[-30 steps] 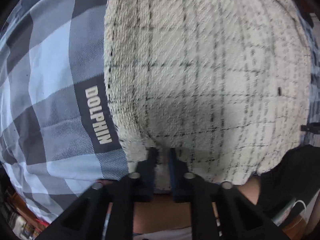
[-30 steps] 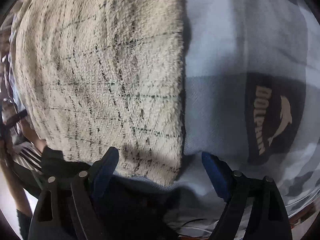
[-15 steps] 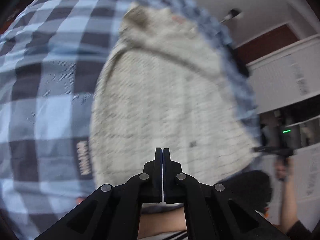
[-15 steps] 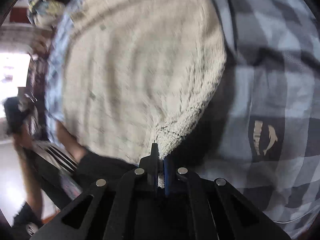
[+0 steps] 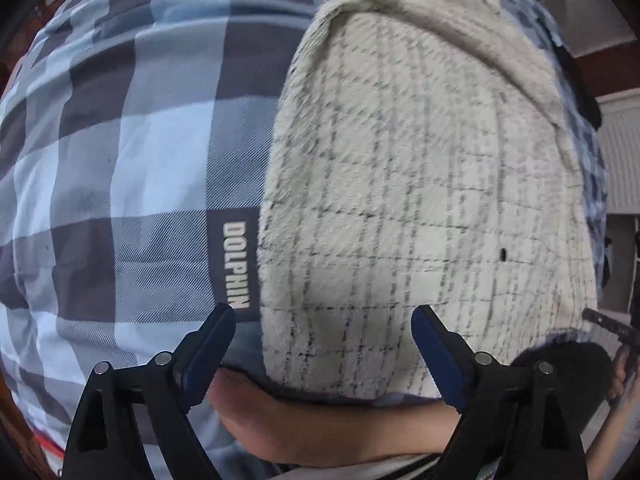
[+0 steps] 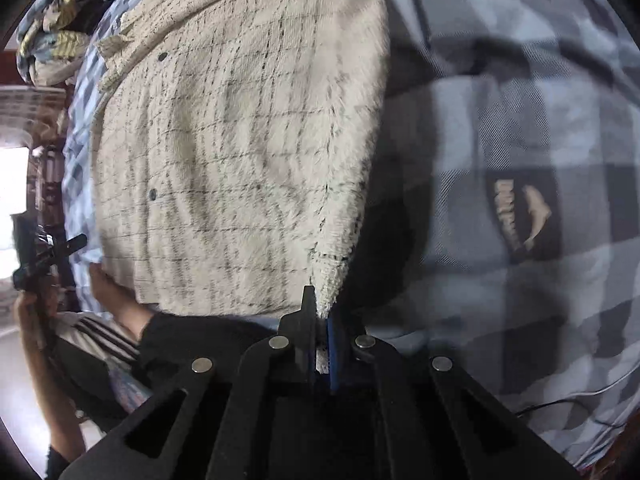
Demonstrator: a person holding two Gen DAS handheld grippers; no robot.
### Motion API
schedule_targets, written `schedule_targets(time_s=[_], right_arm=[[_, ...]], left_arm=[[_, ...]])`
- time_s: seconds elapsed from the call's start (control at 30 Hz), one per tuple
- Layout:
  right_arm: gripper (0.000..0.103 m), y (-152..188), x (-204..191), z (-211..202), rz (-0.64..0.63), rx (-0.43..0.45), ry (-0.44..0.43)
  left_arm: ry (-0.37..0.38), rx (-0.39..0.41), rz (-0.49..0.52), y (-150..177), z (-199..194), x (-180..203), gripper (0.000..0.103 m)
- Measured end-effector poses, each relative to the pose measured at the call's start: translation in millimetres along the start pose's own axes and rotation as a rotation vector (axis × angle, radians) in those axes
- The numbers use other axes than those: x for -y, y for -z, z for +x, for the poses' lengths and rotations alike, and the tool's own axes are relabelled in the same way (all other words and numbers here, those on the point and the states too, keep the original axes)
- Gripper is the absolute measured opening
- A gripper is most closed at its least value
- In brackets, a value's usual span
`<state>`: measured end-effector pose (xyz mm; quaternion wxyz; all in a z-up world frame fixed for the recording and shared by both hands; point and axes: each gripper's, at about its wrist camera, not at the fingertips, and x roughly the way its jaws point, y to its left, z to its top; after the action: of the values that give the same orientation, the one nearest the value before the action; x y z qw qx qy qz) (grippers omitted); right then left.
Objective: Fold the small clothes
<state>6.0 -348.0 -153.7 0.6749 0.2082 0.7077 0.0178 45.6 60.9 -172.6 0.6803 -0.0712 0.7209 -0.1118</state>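
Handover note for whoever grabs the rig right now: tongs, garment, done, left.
Left tongs: open, empty, over the near hem.
Right tongs: shut on the near right corner of the cream checked shirt.
Shirt lies mostly flat on the blue checked bedspread, collar at the far end.
Done: right corner gripped. No fold visible yet.
Left: grip the left corner, fold.

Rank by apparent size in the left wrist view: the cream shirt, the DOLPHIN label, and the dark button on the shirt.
1. cream shirt, fills much of the frame.
2. DOLPHIN label, a narrow strip on the checked bedding beside the shirt's edge.
3. dark button, a tiny spot.
The gaps are wide, so nearness does not blur the order.
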Motion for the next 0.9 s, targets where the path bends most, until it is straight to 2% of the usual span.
schedule_targets(time_s=[0.23,0.3,0.37,0.43,0.5,0.57,0.67,0.8,0.83,0.9], right_arm=[[0.001,-1.6,-2.3,0.1,0.012,-0.011,-0.009],[0.001,-2.3,-3.5,-1.8,0.003,-0.009,-0.002],[0.001,-1.6,2.5,-9.4,0.002,-0.009,-0.011],[0.001,-1.3,9.4,-13.9,0.009,-0.006,-0.026],[0.001,-0.5,13.5,-16.3,0.023,0.004,-0.045],[0.001,0.9,16.2,-20.4,0.033,0.03,-0.067],[0.001,4.8,24.1,-28.3,0.067,0.091,-0.122],[0.001,9.5,40.9,-40.8,0.15,0.145,-0.296],[0.001,10.7,41.4,-48.7,0.16,0.169,-0.361],[0.0,11.1,36.4,-67.7,0.147,0.22,-0.424]], left_arm=[[-0.132,-0.185,0.017,-0.9,50.4,-0.2,0.085],[-0.182,-0.201,0.035,-0.9,61.5,3.0,0.074],[-0.164,-0.227,0.048,0.0,72.6,7.3,0.033],[-0.14,-0.222,0.076,0.2,74.2,15.1,0.014],[-0.11,-0.182,0.101,0.2,68.2,23.4,0.008],[-0.022,-0.116,0.095,-1.3,54.3,24.0,0.007],[0.192,0.031,0.049,-2.1,17.0,14.2,0.006],[0.505,0.163,-0.024,8.1,-27.2,-0.5,0.006],[0.55,0.179,-0.034,6.8,-38.8,0.6,0.005],[0.639,0.215,-0.031,12.1,-62.3,3.3,0.005]])
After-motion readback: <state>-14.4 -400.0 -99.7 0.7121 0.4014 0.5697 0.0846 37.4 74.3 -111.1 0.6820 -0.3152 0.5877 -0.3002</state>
